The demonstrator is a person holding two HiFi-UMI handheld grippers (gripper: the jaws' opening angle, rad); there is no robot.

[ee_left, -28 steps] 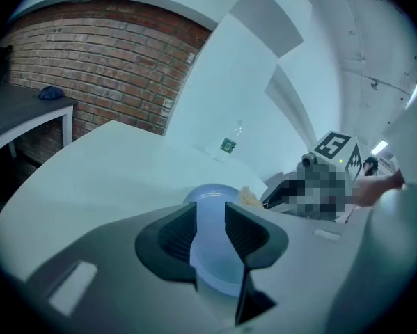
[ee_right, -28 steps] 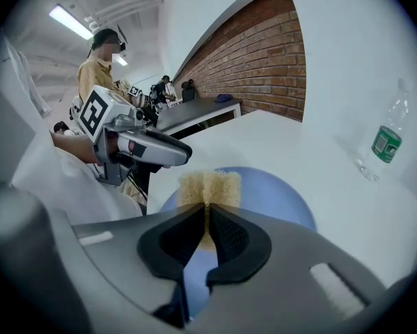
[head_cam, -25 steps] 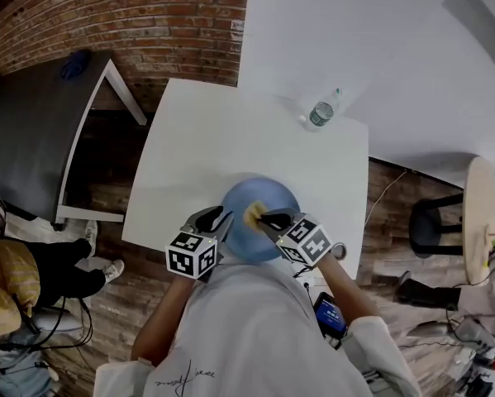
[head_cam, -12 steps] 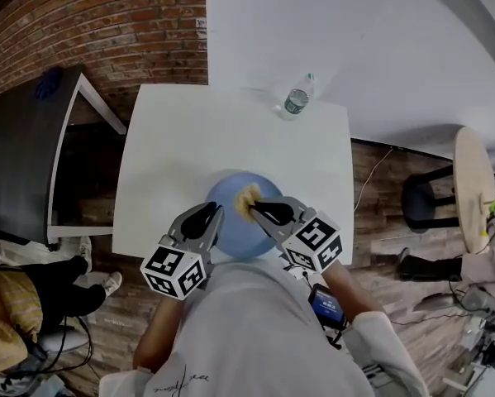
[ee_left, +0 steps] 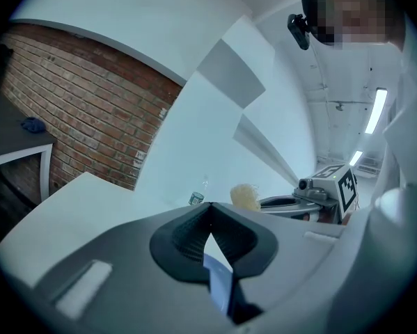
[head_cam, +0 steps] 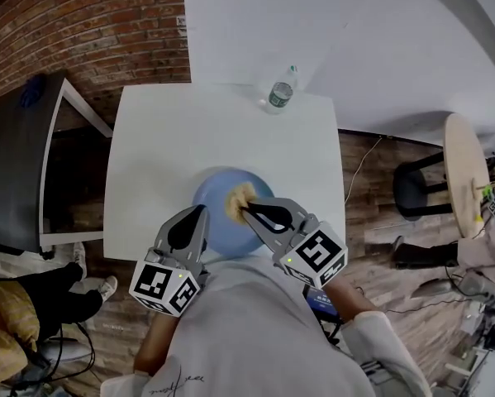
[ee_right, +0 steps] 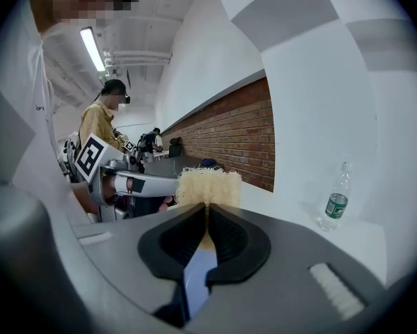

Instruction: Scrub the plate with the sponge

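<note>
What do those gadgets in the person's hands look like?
Each is a grey plastic body ending in a two-fingered claw lined with black ribbed pads, left claw and right claw alike. Behind each sits a white cube printed with black square markers. The person wears a white shirt.

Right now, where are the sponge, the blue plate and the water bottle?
sponge point(head_cam: 235, 197): head view, on its pale fibrous middle.
blue plate point(head_cam: 213, 211): head view, on the bare surface left of the sponge.
water bottle point(head_cam: 276, 98): head view, on its green label.
</note>
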